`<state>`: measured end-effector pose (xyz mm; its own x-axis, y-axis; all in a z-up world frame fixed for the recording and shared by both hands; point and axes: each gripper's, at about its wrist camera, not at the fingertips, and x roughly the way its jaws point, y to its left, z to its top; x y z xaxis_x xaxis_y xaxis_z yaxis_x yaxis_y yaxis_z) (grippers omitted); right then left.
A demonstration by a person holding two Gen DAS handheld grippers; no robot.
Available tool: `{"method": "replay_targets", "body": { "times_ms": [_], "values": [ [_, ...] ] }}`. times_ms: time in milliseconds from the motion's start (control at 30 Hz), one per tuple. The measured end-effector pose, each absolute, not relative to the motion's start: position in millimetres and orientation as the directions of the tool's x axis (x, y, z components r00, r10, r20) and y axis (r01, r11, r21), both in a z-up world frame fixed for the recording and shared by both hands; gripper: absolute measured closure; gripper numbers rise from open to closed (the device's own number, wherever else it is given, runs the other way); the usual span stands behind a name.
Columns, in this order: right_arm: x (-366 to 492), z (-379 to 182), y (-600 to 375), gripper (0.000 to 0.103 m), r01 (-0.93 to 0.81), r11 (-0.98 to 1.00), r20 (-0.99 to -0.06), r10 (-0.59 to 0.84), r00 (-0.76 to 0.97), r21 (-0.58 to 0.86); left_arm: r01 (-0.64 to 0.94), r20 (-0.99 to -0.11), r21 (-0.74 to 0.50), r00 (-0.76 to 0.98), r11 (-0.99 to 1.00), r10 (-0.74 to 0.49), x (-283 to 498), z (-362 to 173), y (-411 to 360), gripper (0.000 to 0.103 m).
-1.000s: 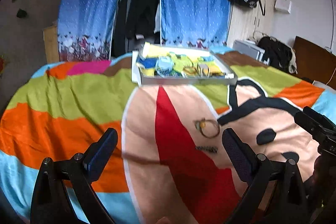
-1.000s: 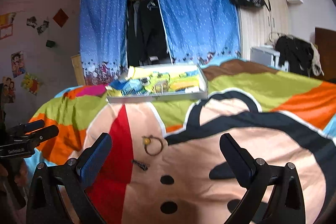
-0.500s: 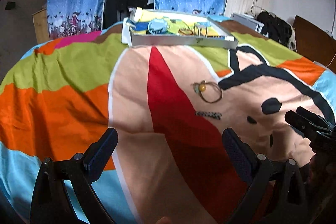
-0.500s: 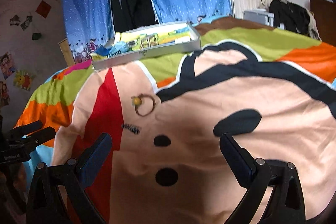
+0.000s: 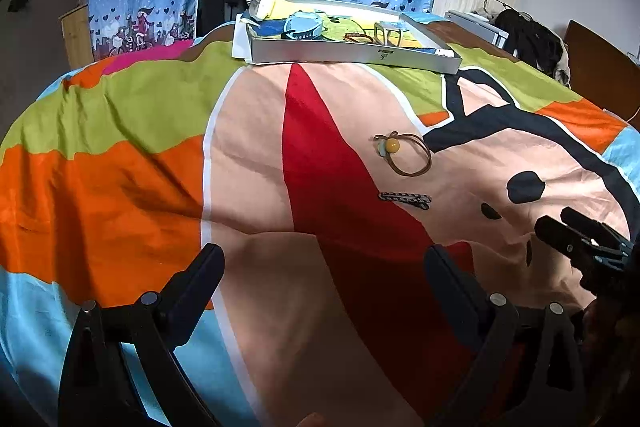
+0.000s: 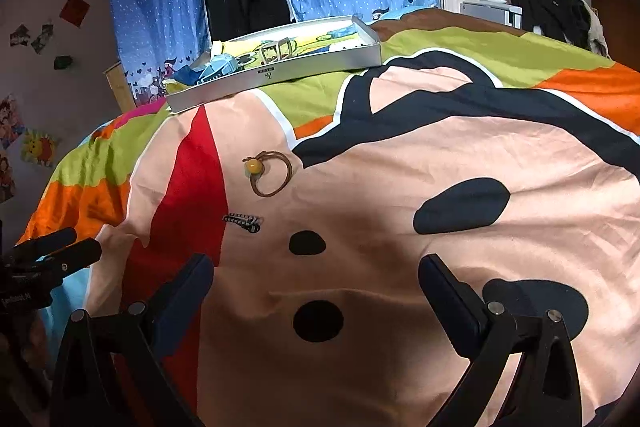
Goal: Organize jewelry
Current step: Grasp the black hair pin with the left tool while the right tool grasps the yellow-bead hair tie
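Left wrist view: left gripper (image 5: 322, 259) and right gripper (image 6: 316, 269), both spread wide and empty, hover over the bedspread (image 5: 120, 167), where a brown hair tie (image 5: 404, 155) lies just beyond a striped clip (image 5: 404, 200), near the tray (image 5: 348, 53).

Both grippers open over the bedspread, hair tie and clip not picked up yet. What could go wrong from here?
1. The hair tie and hair clip lie flat on the soft bedspread; closing fingers may pinch fabric instead.
2. The two lie close together, so a grab may nudge the other.
3. The tray sits far off on uneven bedding; a loosely held piece could drop.
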<state>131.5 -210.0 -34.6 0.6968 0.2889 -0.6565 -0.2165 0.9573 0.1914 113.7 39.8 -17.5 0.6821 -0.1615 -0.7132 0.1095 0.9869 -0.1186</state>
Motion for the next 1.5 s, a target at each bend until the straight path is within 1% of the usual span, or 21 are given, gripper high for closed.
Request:
{"method": "replay_targets", "body": {
  "times_ms": [433,567,733,900,967,1033,1100,1133,1200,1300,1367,1400,1467,1500],
  "values": [
    [142.5,-49.1,-206.8,0.000,-0.192,0.962,-0.685,0.274,0.675,0.196,0.076,-0.731,-0.168,0.659,0.983,-0.176,123.0,-25.1,48.0,0.006],
    [151.3,-48.5,-205.8,0.000,-0.207,0.959,-0.683,0.282,0.674,0.192,0.080,-0.731,-0.189,0.655,0.979,-0.194,129.6,-27.1,49.5,0.006],
    [178.0,-39.6,-206.8,0.000,-0.291,0.937,-0.666,0.342,0.662,0.193,0.142,-0.729,-0.219,0.634,0.965,-0.258,150.6,-28.6,41.5,0.006],
    [208.3,-37.2,-215.5,0.000,-0.340,0.923,-0.671,0.368,0.643,0.181,0.224,-0.710,-0.298,0.598,0.928,-0.372,178.6,-30.3,29.6,0.006],
    [216.4,-38.8,-218.9,0.000,-0.343,0.920,-0.675,0.378,0.634,0.193,0.259,-0.697,-0.338,0.577,0.905,-0.425,188.3,-33.3,24.5,0.011],
    [223.6,-41.9,-222.0,0.008,-0.341,0.920,-0.677,0.378,0.631,0.196,0.296,-0.696,-0.376,0.536,0.878,-0.478,200.8,-39.5,16.7,0.034],
    [229.1,-46.9,-223.7,0.012,-0.337,0.919,-0.684,0.381,0.622,0.204,0.312,-0.699,-0.410,0.495,0.857,-0.515,211.3,-45.7,10.9,0.042],
    [231.5,-48.7,-224.4,0.017,-0.338,0.917,-0.687,0.386,0.616,0.212,0.320,-0.700,-0.436,0.467,0.841,-0.541,217.8,-50.8,7.3,0.045],
    [236.5,-54.0,-224.4,0.025,-0.348,0.910,-0.696,0.400,0.596,0.225,0.337,-0.701,-0.473,0.415,0.814,-0.579,226.1,-59.2,0.6,0.048],
    [244.6,-61.1,-221.3,0.031,-0.379,0.896,-0.707,0.422,0.567,0.231,0.354,-0.725,-0.473,0.365,0.807,-0.585,234.4,-71.3,-8.2,0.048],
    [250.1,-63.7,-219.3,0.035,-0.398,0.886,-0.707,0.440,0.554,0.240,0.360,-0.752,-0.440,0.352,0.822,-0.557,239.0,-77.7,-13.4,0.048],
    [255.0,-65.4,-216.6,0.039,-0.413,0.877,-0.709,0.453,0.541,0.245,0.371,-0.768,-0.410,0.352,0.833,-0.535,241.8,-81.0,-17.0,0.048],
    [264.1,-67.9,-209.9,0.041,-0.441,0.864,-0.715,0.467,0.520,0.244,0.394,-0.790,-0.352,0.361,0.849,-0.495,244.6,-85.2,-22.8,0.048],
    [270.2,-69.2,-204.5,0.044,-0.467,0.849,-0.718,0.483,0.500,0.246,0.402,-0.797,-0.329,0.367,0.855,-0.479,245.6,-86.4,-24.9,0.048]
  ]
}}
